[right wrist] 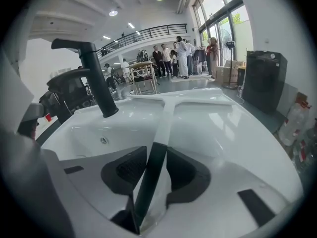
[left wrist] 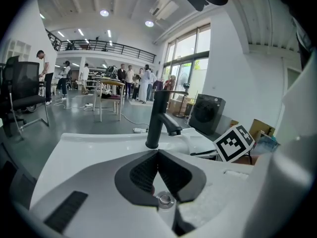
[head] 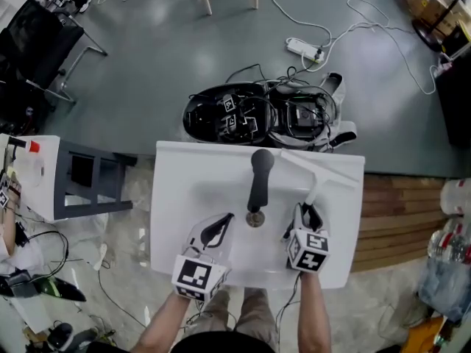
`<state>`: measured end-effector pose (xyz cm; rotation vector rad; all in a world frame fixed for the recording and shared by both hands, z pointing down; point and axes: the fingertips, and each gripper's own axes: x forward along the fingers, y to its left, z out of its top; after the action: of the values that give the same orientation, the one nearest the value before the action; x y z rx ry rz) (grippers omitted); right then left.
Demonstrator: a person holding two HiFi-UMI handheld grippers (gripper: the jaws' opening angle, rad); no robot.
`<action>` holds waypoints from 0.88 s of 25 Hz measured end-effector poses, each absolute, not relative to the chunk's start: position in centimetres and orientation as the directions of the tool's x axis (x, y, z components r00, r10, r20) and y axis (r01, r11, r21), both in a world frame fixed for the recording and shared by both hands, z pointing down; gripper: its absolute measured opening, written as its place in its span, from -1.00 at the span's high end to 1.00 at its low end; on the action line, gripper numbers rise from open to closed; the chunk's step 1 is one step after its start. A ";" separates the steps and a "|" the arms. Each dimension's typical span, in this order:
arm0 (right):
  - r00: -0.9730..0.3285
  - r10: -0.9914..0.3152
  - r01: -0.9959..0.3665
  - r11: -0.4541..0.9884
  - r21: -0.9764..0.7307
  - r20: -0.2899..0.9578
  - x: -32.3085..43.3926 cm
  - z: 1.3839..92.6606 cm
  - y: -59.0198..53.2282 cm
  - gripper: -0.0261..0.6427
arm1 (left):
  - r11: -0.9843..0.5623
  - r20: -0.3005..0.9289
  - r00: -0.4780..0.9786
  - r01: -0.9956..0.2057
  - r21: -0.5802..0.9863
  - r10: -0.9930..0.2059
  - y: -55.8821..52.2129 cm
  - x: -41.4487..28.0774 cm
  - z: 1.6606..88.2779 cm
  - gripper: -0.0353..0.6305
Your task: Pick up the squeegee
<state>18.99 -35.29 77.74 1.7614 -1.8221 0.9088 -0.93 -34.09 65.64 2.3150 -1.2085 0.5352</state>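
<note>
Squeegee point(head: 316, 186) blade far, handle near

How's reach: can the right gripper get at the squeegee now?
Probably yes. The squeegee handle already lies between the right gripper jaws on the sink rim, with nothing blocking; whether the pads press it yet is unclear.

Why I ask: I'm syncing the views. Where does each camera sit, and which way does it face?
Head view: on the head, facing steeply down at sink, faucet, squeegee; forearms, left gripper and right gripper show.
Left gripper view: on the left gripper, facing along its shut jaws toward the faucet; right gripper's marker cube shows.
Right gripper view: on the right gripper, facing along the squeegee clamped in its jaws.
All three share the faucet.
</note>
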 end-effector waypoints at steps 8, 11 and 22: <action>-0.078 -0.694 -0.978 -0.085 -0.189 0.716 19.3 77.9 -35.3 0.61 | -0.497 0.534 0.530 -0.839 0.220 -0.659 -34.1 -1.3 65.9 0.88; -0.076 -0.691 -0.971 -0.113 -0.211 0.719 19.6 77.9 -35.3 0.64 | -0.502 0.520 0.529 -0.840 0.208 -0.671 -34.3 -1.4 65.7 0.88; -0.063 -0.700 -0.969 -0.128 -0.212 0.711 20.1 76.3 -34.4 0.67 | -0.508 0.493 0.529 -0.840 0.189 -0.691 -33.5 -1.9 63.9 0.88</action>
<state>20.11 -34.44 76.34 1.8554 -1.7839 1.0156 -1.90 -33.48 63.86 2.3659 -1.2549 0.5024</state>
